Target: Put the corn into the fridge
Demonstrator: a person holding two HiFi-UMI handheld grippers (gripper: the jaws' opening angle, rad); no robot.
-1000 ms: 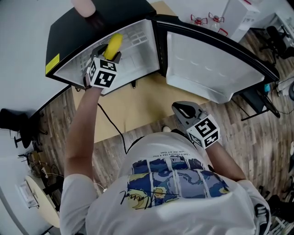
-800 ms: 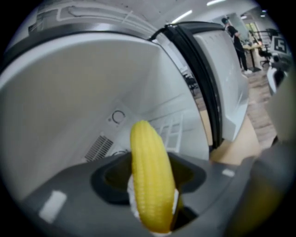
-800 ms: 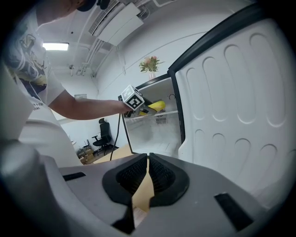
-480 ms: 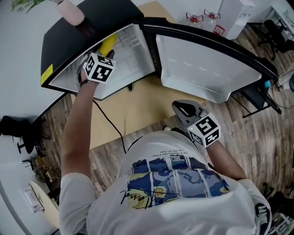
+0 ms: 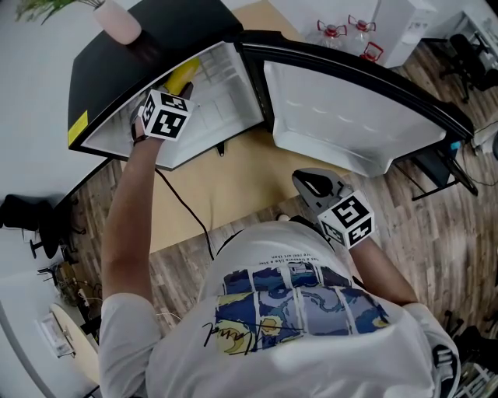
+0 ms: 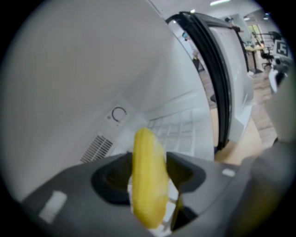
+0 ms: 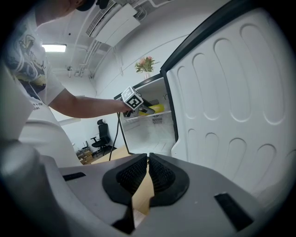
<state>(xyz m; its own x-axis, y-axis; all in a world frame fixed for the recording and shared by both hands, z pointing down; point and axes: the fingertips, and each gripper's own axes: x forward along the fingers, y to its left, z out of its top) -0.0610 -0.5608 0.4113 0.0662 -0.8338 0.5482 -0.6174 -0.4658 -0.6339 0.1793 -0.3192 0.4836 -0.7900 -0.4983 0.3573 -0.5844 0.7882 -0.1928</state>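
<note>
A yellow corn cob (image 6: 149, 178) stands upright between the jaws of my left gripper (image 6: 148, 185), which is shut on it. In the head view that gripper (image 5: 173, 99) reaches into the open black fridge (image 5: 167, 31), and the corn (image 5: 181, 76) pokes out past the marker cube near the white inner wall. The right gripper view shows the corn (image 7: 156, 108) level with a shelf inside the fridge. My right gripper (image 7: 148, 173) is shut with nothing in it and hangs low by the person's waist (image 5: 315, 186).
The fridge door (image 5: 350, 109) swings wide open to the right, with its white moulded liner (image 7: 231, 92) facing me. A pink vase (image 5: 117, 19) stands on the fridge top. A black cable (image 5: 191, 210) runs over tan floor panel (image 5: 226, 179). An office chair (image 7: 101, 132) sits at far left.
My left gripper has carried the corn deeper into the fridge, up and to the left, mostly between the first two frames. The right gripper has stayed where it was.
</note>
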